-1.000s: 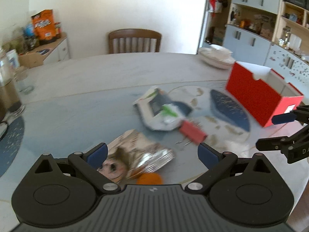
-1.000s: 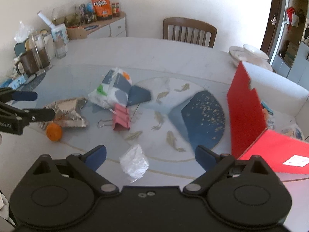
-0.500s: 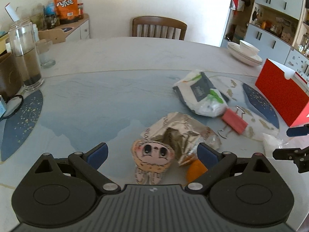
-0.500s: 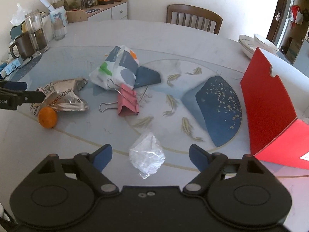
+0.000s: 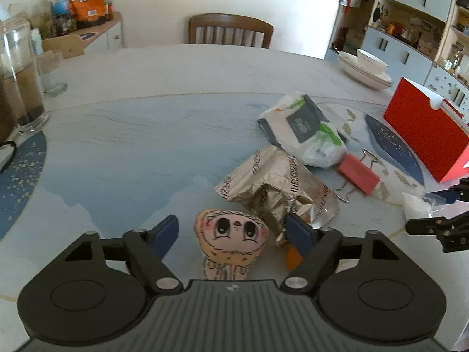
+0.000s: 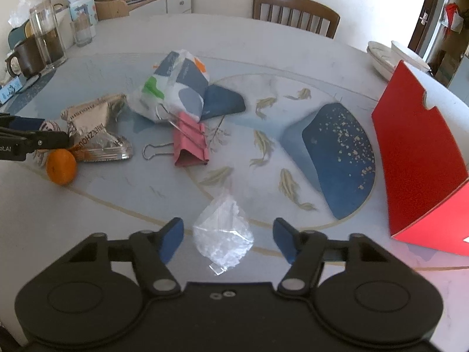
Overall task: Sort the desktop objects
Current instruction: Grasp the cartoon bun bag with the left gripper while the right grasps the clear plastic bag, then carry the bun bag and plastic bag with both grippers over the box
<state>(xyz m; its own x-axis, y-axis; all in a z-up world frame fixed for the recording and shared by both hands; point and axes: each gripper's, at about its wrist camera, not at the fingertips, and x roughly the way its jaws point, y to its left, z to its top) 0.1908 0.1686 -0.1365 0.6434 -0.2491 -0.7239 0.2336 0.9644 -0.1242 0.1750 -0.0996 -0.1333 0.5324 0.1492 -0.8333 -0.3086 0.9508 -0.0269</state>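
A: Well, what's hidden?
B: The orange (image 5: 293, 256) is mostly behind the left gripper (image 5: 231, 230), closing around a face-printed packet (image 5: 231, 234), pads apart.
A: And the right gripper (image 6: 227, 234)?
B: Closing around a crinkled clear bag (image 6: 222, 234) on the table (image 6: 293, 44), untouched.

binder clip (image 6: 190, 142) right of orange (image 6: 61, 166) (apart)
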